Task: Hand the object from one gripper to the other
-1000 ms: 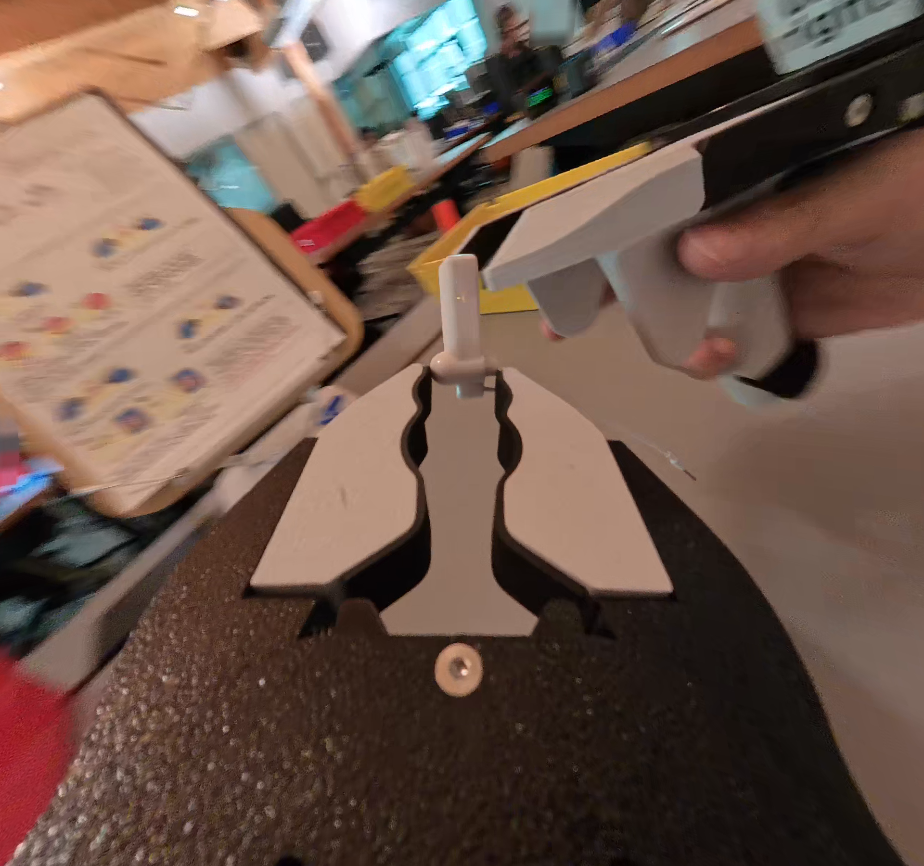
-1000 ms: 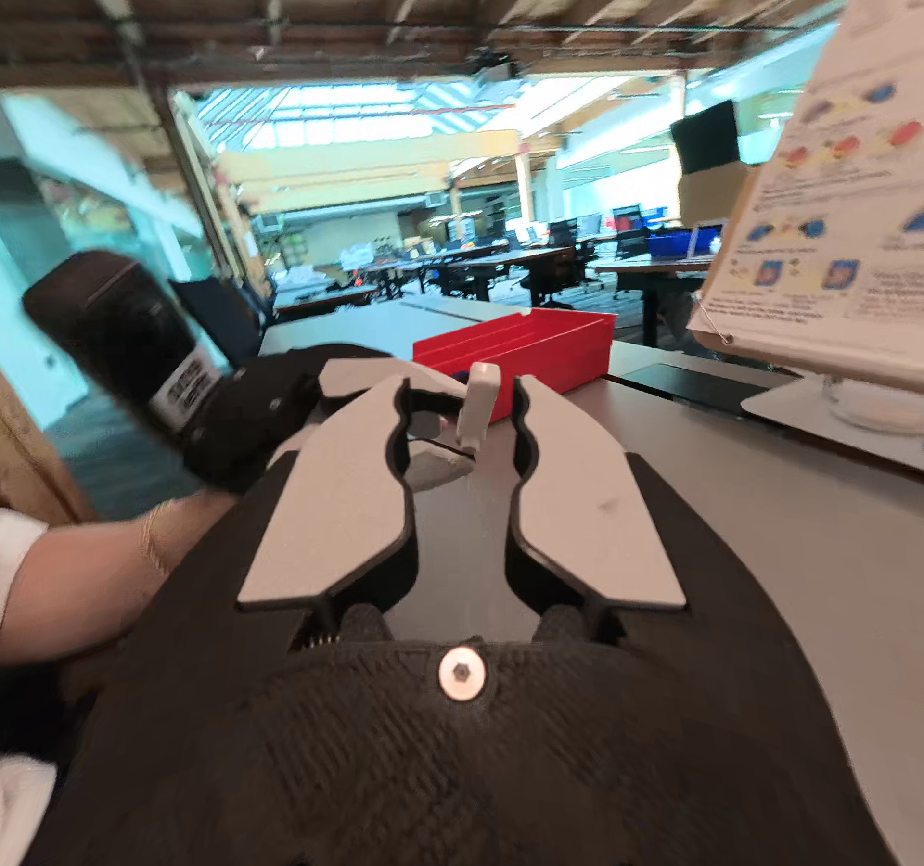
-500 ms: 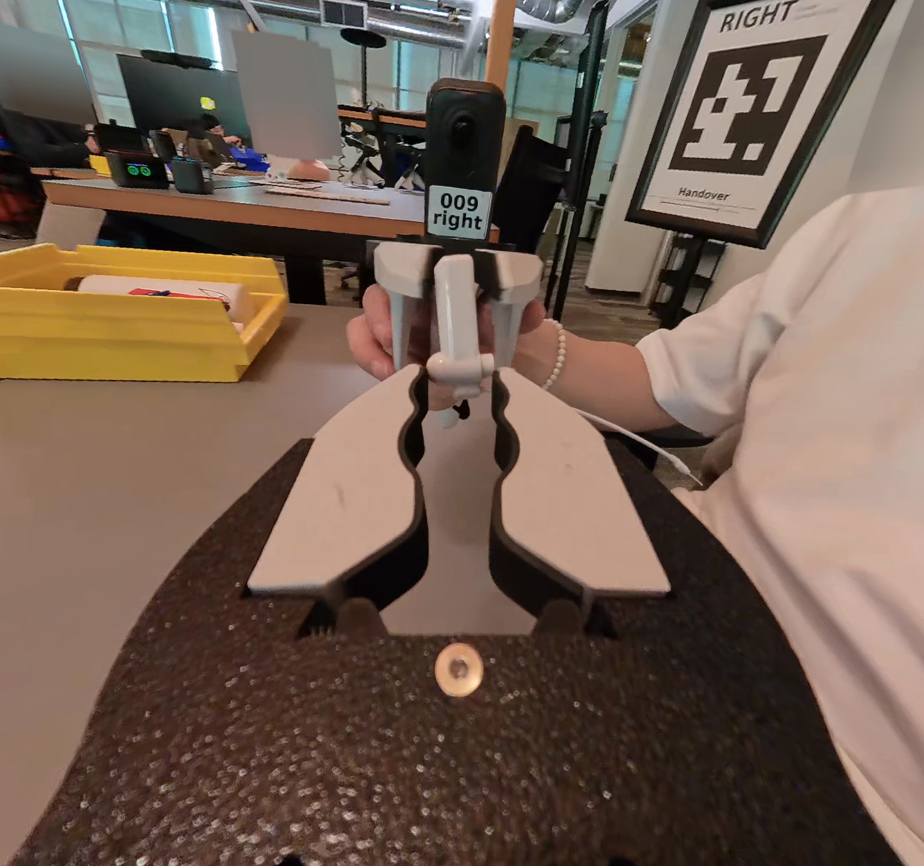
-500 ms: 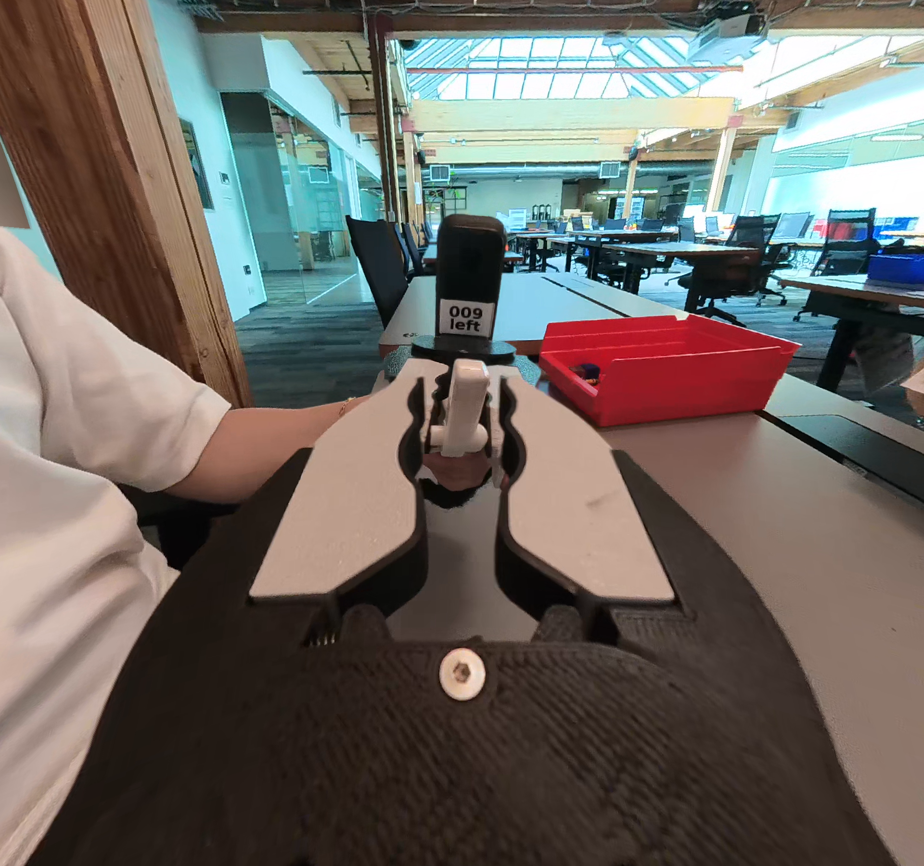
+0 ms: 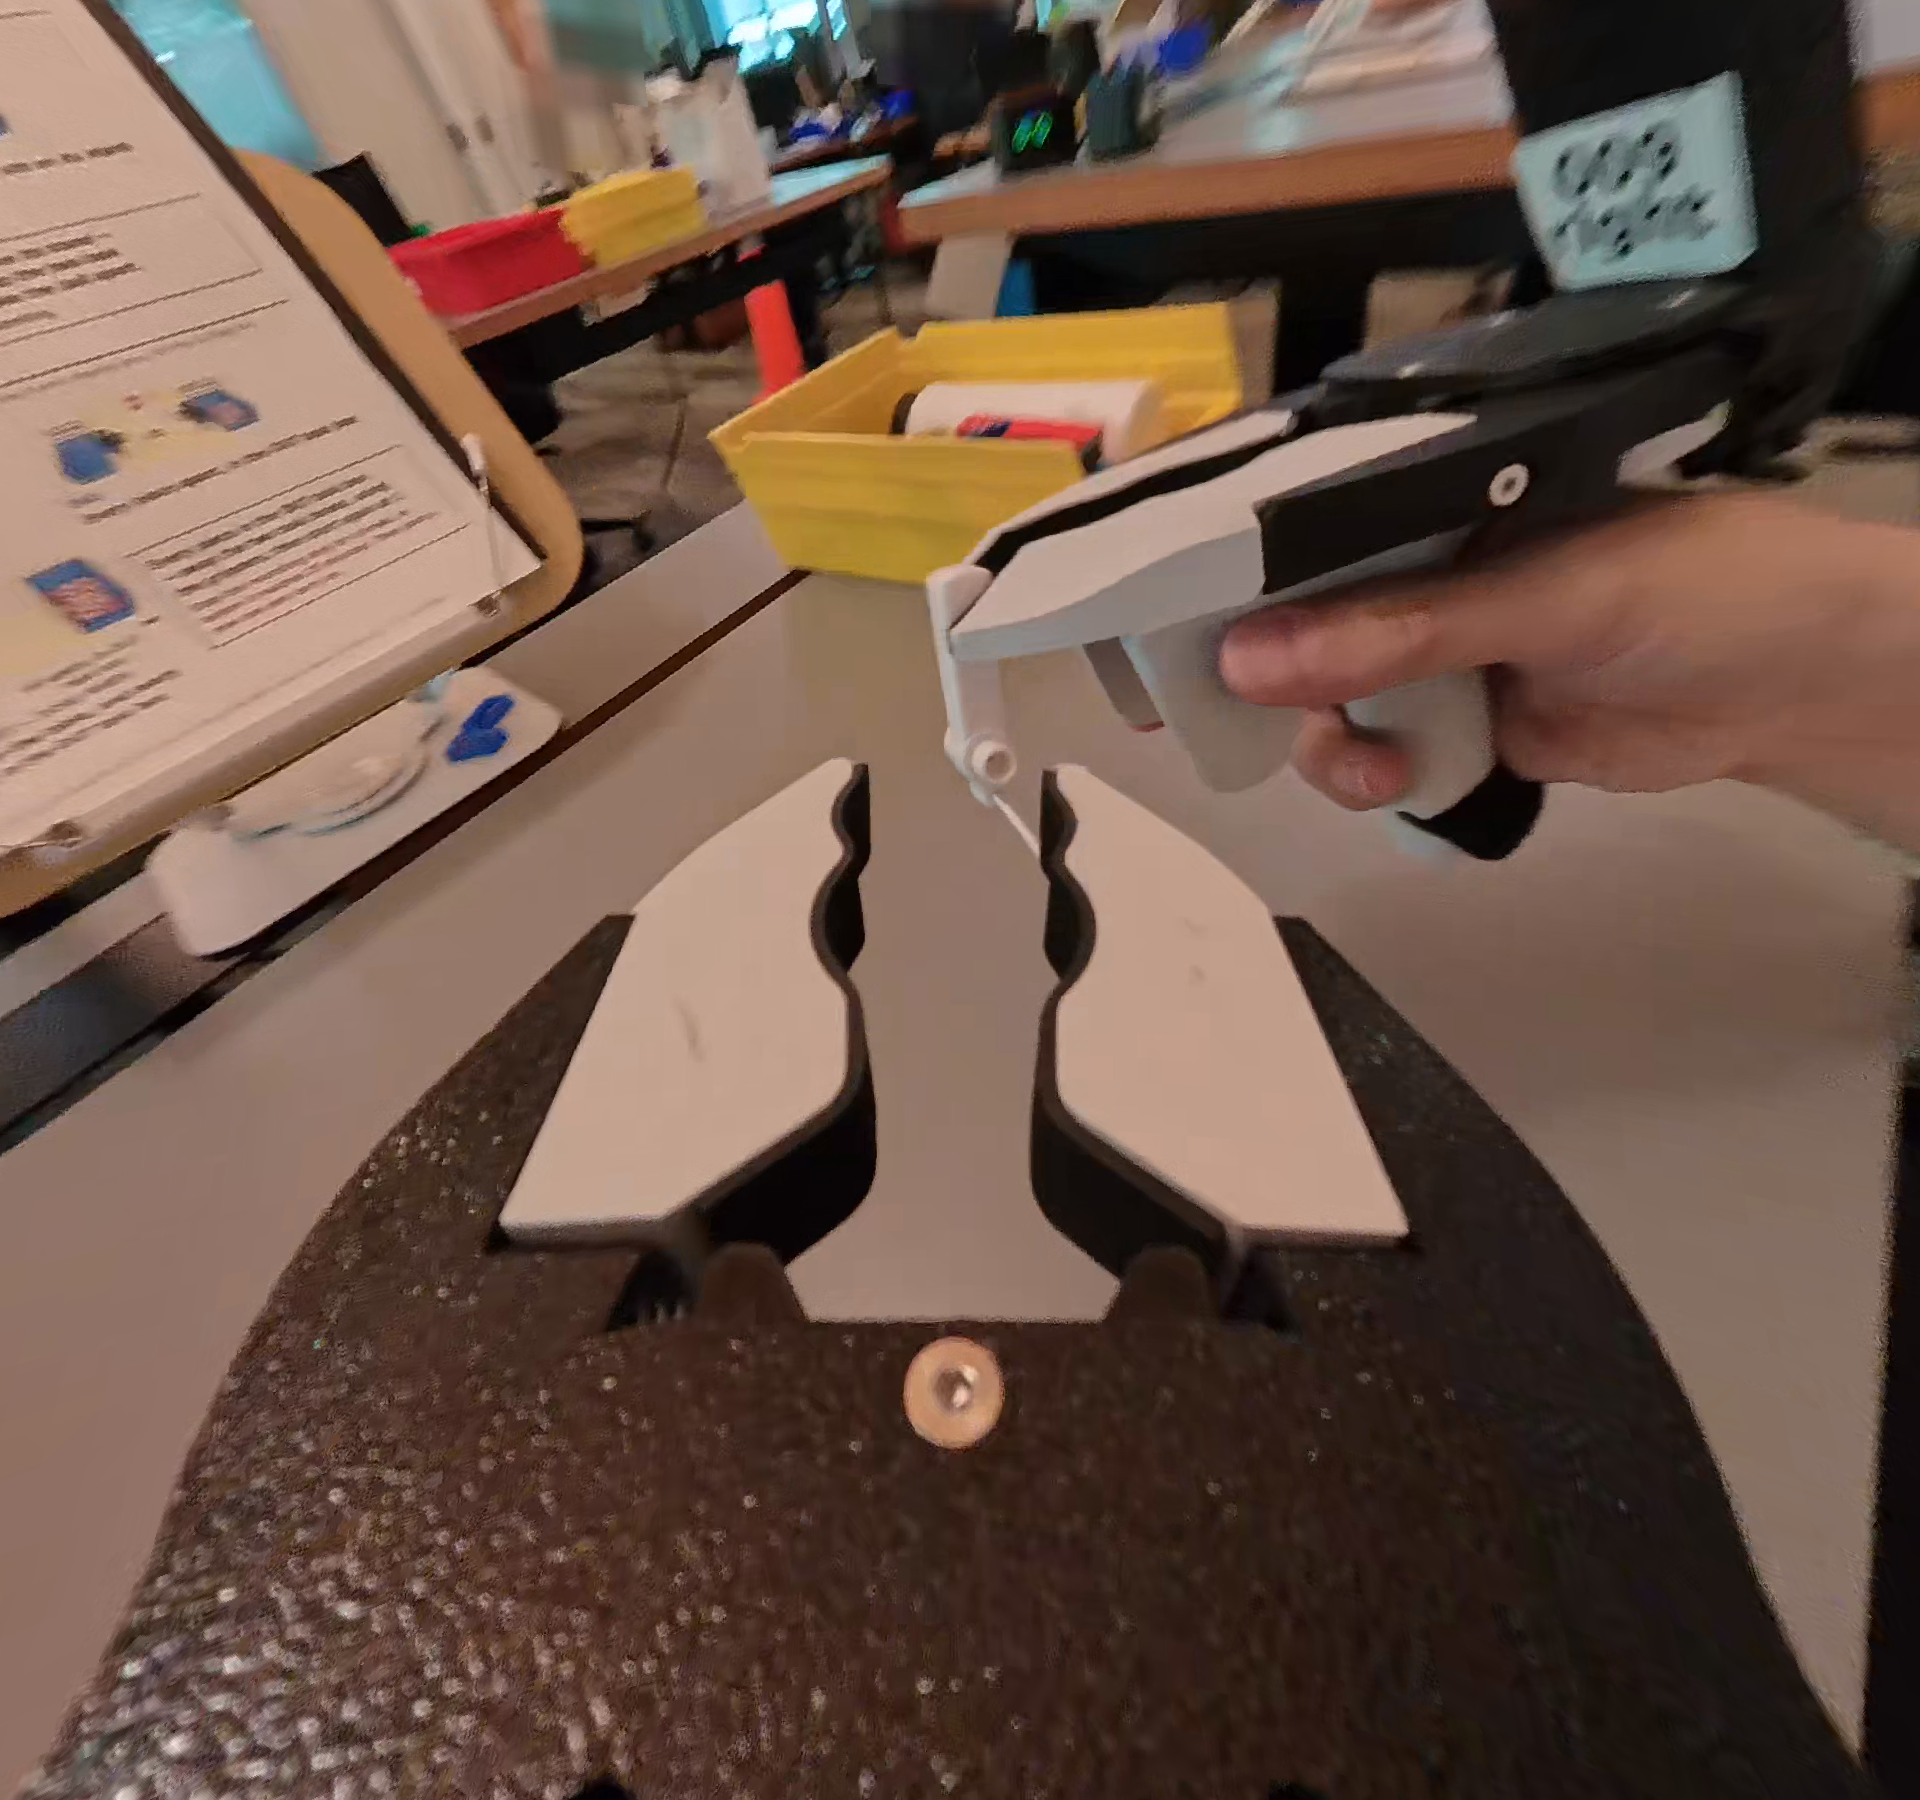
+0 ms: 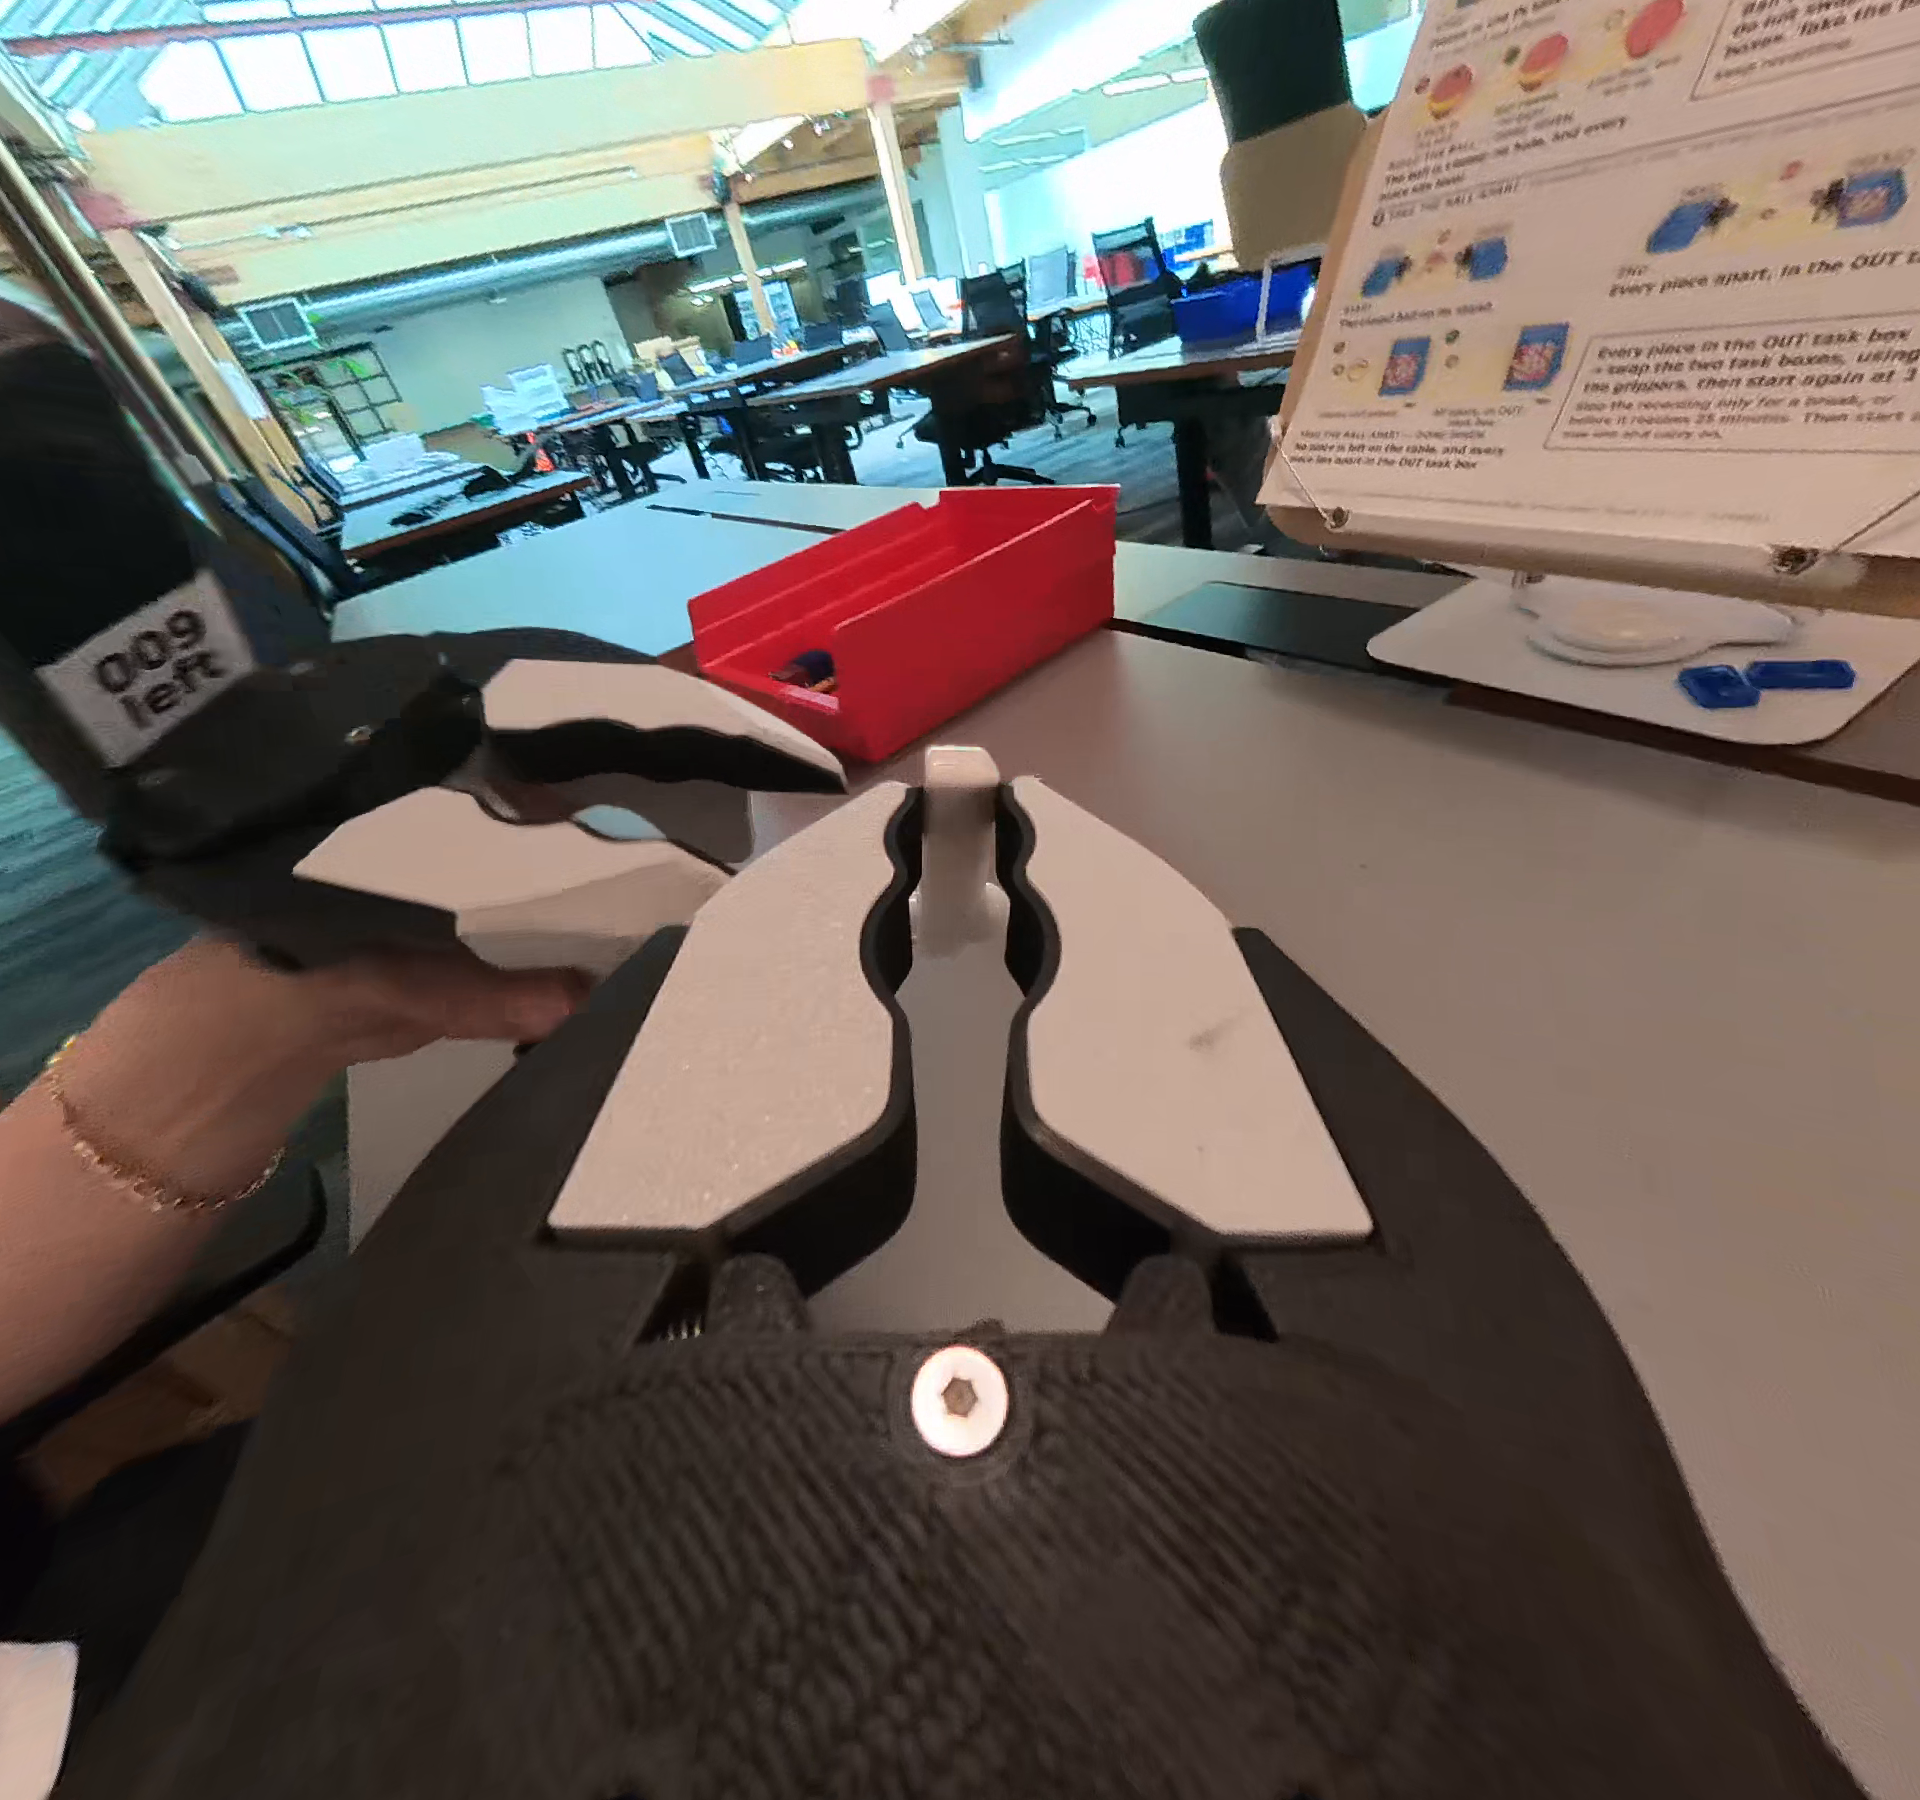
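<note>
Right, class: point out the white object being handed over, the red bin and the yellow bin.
white object [image 6: 958, 841]: right wrist view, on its upright stem between the fingers.
red bin [image 6: 966, 633]: right wrist view, on its near side wall.
yellow bin [image 5: 894, 503]: left wrist view, on its front wall.

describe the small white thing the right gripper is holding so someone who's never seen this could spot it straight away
Start at the grey table with the red bin on it. In front of that bin the right gripper is shut on a small white plastic piece, a slim upright bar. It is the only thing clamped; the left gripper stands open and empty.
</note>
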`<state>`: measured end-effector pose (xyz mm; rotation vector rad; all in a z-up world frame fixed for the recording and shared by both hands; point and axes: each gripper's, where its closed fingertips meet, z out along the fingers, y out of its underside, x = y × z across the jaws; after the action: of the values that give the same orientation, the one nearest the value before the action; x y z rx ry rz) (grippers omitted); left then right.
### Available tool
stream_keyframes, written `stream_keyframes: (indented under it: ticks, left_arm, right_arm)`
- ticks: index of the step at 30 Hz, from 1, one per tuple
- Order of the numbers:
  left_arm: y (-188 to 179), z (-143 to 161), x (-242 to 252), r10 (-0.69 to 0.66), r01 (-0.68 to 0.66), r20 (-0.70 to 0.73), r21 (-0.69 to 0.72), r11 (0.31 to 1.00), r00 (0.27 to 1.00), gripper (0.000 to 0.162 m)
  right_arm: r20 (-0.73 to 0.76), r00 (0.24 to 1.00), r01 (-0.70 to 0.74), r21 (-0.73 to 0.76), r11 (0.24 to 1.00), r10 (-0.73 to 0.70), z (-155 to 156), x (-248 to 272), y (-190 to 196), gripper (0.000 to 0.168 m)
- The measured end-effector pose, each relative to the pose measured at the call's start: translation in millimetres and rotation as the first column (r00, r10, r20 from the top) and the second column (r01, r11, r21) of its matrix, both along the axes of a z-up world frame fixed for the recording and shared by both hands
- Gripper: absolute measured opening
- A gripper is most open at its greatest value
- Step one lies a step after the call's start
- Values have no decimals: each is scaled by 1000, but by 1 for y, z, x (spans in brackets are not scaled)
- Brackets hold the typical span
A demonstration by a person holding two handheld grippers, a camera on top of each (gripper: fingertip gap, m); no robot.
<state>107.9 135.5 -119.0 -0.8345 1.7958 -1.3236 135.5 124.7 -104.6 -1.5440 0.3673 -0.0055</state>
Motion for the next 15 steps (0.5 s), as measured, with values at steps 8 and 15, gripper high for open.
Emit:
stream_keyframes:
  ticks: [8,15]
  left_arm:
    - [-8,-15,8,98,-98,13,58,993,995,13]
    - [-13,-5,-8,-178,177,-15,-22,984,984,12]
  right_arm:
    - [44,999,10,-38,999,-8,-3,-15,9,13]
    - [153,963,-225,-7,974,223,10,-36,3,19]
